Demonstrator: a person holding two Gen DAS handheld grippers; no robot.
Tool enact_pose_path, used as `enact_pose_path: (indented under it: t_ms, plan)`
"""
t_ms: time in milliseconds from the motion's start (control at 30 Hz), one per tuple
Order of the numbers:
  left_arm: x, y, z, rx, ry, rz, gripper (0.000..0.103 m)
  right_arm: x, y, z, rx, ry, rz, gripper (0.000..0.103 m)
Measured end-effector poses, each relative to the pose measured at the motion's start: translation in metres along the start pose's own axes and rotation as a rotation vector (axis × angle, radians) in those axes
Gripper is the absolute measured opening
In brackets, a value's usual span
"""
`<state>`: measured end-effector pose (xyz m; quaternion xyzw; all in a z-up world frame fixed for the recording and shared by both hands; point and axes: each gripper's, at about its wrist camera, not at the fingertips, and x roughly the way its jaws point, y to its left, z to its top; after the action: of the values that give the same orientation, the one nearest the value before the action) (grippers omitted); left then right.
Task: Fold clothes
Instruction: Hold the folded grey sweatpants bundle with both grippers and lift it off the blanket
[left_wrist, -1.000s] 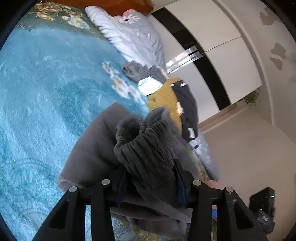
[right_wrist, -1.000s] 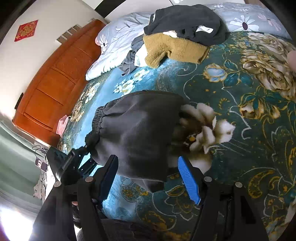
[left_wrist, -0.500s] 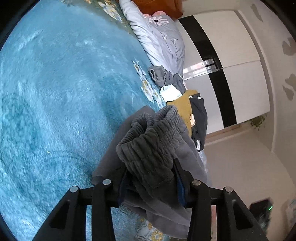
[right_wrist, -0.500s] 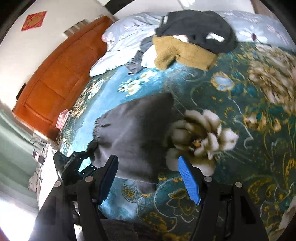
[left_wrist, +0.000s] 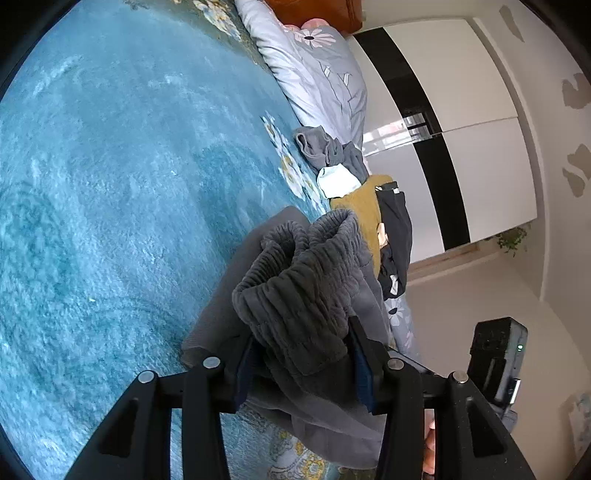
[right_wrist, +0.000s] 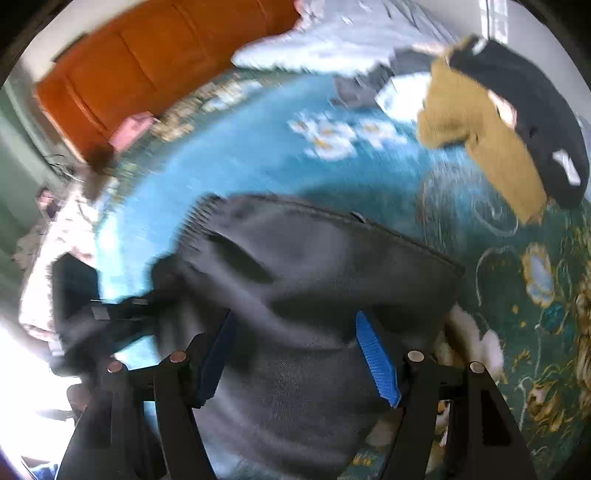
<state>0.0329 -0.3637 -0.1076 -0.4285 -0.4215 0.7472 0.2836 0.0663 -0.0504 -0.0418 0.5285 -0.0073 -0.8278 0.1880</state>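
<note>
Bedspread (left_wrist: 110, 166), blue and flowered, fills the ground ahead of and below both claws, and everything else sits on it or hangs over it. Ahead of the left claw and off to its right runs a pale quilt (left_wrist: 317, 74), and near its lower end lies a heap of clothes (left_wrist: 373, 206): a grey piece, a light one, a mustard one, a black one. From the right claw that heap lies ahead and to the right, well apart from the work.

Grey trousers (right_wrist: 314, 280) are the thing in hand. Their long axis runs across between the two claws, from the gathered waistband (left_wrist: 303, 280) at the left one towards the cloth spread in front of the right one. The left claw (left_wrist: 301, 363) is clenched on the bunched waistband, which stands up out of the jaws and away from the camera, while loose cloth droops below and to the right of it. The right claw (right_wrist: 295, 354) has its blue pads (right_wrist: 376, 358) spread wide with cloth lying between them; the view is blurred, so whether a pad touches the cloth I cannot tell, but it grips nothing.

My judgement: the left claw is the anchor, the right is nearer the free end, and the next move likely calls for the right to close there.
</note>
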Motion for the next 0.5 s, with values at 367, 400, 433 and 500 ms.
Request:
enact_pose_path:
  t_ms: [367, 400, 433, 500]
  plan:
    - [-0.003, -0.005, -0.002, 0.036, -0.002, 0.013, 0.051, -0.012, 0.014, -0.008, -0.104, -0.019, -0.057, 0.078]
    - [-0.002, -0.005, -0.002, 0.034, -0.003, 0.013, 0.051, -0.021, 0.015, -0.009, -0.098, -0.029, -0.049, 0.078]
    - [-0.001, -0.005, -0.002, 0.032, -0.003, 0.012, 0.051, -0.029, 0.016, -0.012, -0.1, -0.034, -0.038, 0.078]
    - [-0.001, -0.004, -0.002, 0.026, -0.003, 0.009, 0.051, -0.042, 0.018, -0.019, -0.114, -0.033, -0.019, 0.078]
